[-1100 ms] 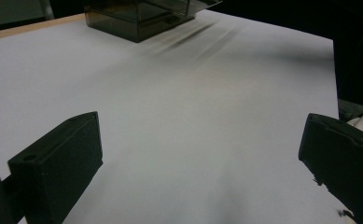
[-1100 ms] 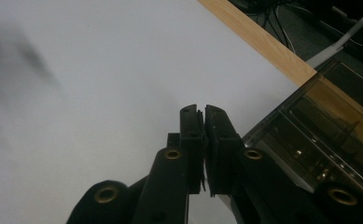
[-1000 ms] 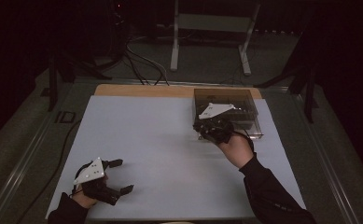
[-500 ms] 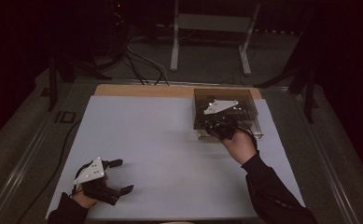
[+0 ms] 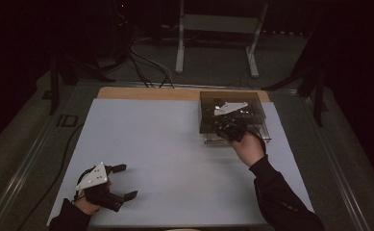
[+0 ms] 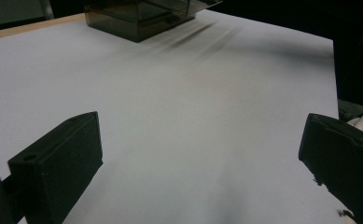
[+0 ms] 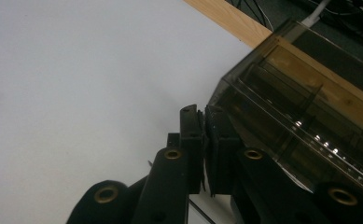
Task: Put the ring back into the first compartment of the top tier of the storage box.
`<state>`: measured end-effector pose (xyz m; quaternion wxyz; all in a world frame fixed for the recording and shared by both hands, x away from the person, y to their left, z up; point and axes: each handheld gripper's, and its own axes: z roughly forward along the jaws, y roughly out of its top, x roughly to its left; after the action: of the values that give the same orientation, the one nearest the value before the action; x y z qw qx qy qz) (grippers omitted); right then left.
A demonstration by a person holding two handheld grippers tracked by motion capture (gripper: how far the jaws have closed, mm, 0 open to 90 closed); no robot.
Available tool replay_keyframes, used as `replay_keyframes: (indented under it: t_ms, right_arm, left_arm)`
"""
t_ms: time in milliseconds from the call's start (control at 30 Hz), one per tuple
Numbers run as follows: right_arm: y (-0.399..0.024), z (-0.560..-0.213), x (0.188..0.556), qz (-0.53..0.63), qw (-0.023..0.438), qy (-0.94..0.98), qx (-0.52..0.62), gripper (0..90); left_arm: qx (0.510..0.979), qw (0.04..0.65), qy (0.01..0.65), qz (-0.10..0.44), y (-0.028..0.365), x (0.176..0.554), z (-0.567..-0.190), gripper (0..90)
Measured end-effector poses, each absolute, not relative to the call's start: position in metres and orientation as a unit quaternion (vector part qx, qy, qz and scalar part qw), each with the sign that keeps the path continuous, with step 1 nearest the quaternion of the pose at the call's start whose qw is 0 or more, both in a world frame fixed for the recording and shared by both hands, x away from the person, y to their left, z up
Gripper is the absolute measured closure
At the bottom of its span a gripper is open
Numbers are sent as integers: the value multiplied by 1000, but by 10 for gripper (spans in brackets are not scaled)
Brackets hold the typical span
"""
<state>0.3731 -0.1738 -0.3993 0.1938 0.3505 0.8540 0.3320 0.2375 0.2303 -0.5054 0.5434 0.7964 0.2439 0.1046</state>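
The right tool (image 7: pixel 204 116) stands with its jaws pressed together on nothing, tips right at the near corner of the smoky clear box (image 7: pixel 305 121), so the reach toward the box looks under way. Next it probably must open. The desk (image 5: pixel 175 144) lies bare beside it; the left tool (image 5: pixel 124 182) rests wide, far away

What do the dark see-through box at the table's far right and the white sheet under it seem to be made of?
Dark see-through box: probably smoke-tinted hard plastic, glossy; inner dividers show through the walls and light glints on them. White sheet: matte, perhaps paper or thin board, no glare; a wooden edge shows beyond it.
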Motion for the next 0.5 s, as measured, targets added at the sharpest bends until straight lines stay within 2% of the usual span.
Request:
replay_keyframes:
  t_ms: [500]
  right_arm:
    - [-182,-416,383,322,187,850,372,867]
  left_arm:
    - [796,543,245,103,230,237,-506,11]
